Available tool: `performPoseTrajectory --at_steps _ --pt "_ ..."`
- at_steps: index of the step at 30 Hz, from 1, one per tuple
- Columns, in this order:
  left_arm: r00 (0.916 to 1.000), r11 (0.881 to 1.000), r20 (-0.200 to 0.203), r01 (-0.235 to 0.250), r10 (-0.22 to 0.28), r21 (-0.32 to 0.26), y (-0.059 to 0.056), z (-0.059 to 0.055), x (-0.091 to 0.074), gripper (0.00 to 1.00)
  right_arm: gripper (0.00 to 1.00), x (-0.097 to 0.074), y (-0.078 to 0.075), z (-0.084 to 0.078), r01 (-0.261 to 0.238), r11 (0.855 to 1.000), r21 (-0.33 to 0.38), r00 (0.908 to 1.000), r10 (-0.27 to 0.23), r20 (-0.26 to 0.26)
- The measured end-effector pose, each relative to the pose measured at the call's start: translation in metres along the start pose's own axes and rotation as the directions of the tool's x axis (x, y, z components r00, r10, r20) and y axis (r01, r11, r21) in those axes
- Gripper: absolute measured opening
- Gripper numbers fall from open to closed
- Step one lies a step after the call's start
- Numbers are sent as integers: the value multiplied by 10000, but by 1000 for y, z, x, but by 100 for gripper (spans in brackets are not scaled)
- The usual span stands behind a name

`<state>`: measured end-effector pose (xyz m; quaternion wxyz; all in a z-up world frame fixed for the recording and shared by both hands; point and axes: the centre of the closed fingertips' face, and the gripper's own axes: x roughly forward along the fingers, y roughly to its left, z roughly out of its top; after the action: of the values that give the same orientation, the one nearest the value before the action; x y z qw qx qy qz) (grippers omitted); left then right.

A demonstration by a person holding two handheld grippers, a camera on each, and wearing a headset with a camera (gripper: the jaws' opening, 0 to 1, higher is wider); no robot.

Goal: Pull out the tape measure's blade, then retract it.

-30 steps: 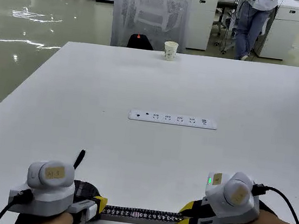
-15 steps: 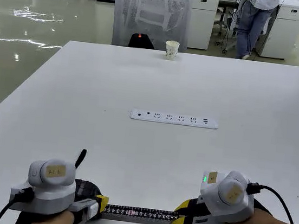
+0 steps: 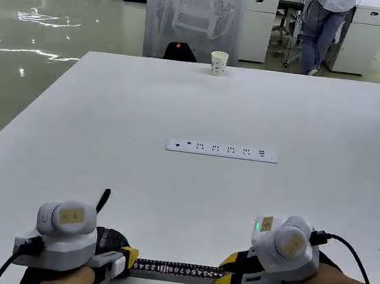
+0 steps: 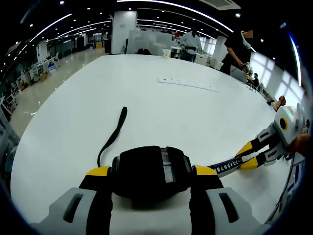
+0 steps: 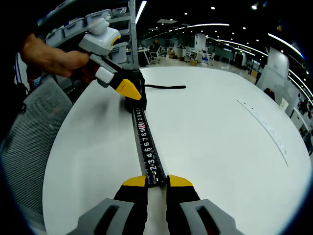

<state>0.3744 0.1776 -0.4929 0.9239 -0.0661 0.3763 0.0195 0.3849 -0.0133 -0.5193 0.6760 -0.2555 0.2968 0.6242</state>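
Blade (image 5: pixel 145 142) pulled out between both grippers, bottom of head view.
Left gripper (image 3: pixel 122 262) clamps black case (image 4: pixel 146 169) at lower left, jaws wide around it. Right gripper (image 5: pixel 156 183) nearly closed, pinching blade tip at lower right. Blade runs along table (image 3: pixel 180 106). Strap (image 4: pixel 113 132) trails from case. Power strip (image 3: pixel 221 150) mid-frame, cup (image 3: pixel 217 63) at top.

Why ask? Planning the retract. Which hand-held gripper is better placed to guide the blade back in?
Right. The right hand-held gripper pinches the blade at its free end; the left hand-held gripper just clamps the case.
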Motion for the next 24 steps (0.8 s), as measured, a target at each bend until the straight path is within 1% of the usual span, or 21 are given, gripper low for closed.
performPoseTrajectory --at_steps 24 --pt "10000 10000 -44 42 -42 -39 0 0 -1 59 10 15 4 15 -136 9999 -21 9998 136 165"
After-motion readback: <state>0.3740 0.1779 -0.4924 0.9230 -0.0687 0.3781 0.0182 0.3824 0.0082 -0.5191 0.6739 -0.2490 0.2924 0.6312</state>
